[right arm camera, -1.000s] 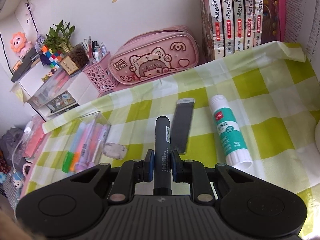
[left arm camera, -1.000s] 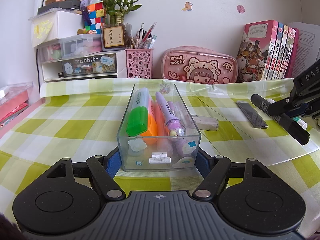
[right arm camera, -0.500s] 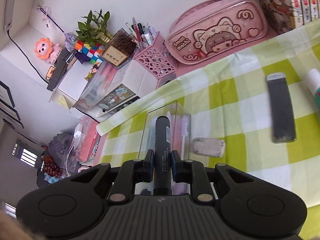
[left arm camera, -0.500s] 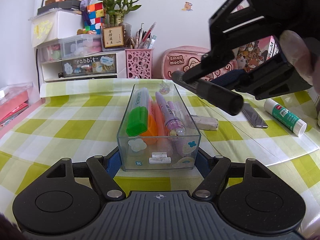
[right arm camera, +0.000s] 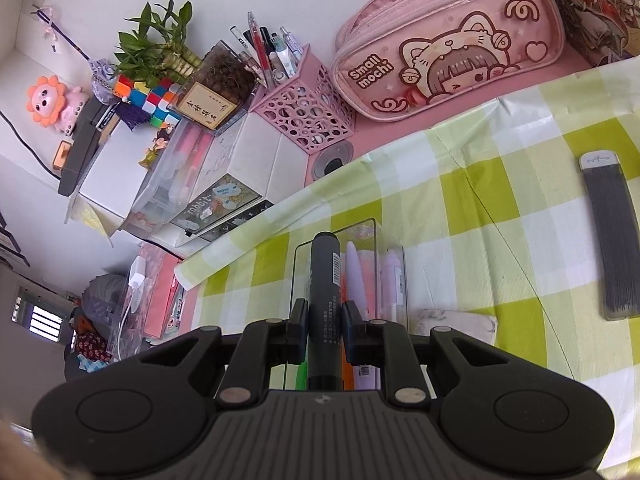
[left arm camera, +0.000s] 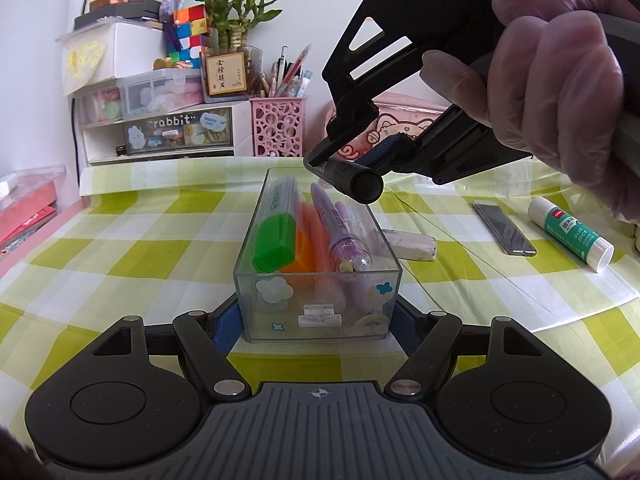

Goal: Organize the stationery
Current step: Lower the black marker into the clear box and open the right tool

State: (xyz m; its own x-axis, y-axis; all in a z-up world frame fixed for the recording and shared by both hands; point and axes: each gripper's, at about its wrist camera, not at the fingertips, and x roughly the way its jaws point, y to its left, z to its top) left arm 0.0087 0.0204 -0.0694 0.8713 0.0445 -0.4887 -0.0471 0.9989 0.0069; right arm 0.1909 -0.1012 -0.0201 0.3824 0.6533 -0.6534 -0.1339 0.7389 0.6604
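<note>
A clear plastic box (left arm camera: 320, 304) stands on the checked cloth, holding a green highlighter (left arm camera: 276, 236), orange markers and purple pens. My left gripper (left arm camera: 318, 320) is shut on the box's near end, one blue pad on each side wall. My right gripper (right arm camera: 325, 320) is shut on a black marker (right arm camera: 325, 280), which hangs over the far half of the box (right arm camera: 352, 264). In the left wrist view that black marker (left arm camera: 356, 182) points towards me above the box, held by a gloved hand (left arm camera: 560, 92).
A grey eraser (left arm camera: 412, 244), a dark flat refill case (left arm camera: 504, 228) and a glue stick (left arm camera: 568, 232) lie right of the box. At the back stand a pink pen cup (left arm camera: 278, 126), a pink pencil case (right arm camera: 448, 44) and a drawer unit (left arm camera: 160, 128).
My right gripper carried the black marker leftwards from near the glue stick to above the clear box and tilted it. The left gripper and the box stayed still.
</note>
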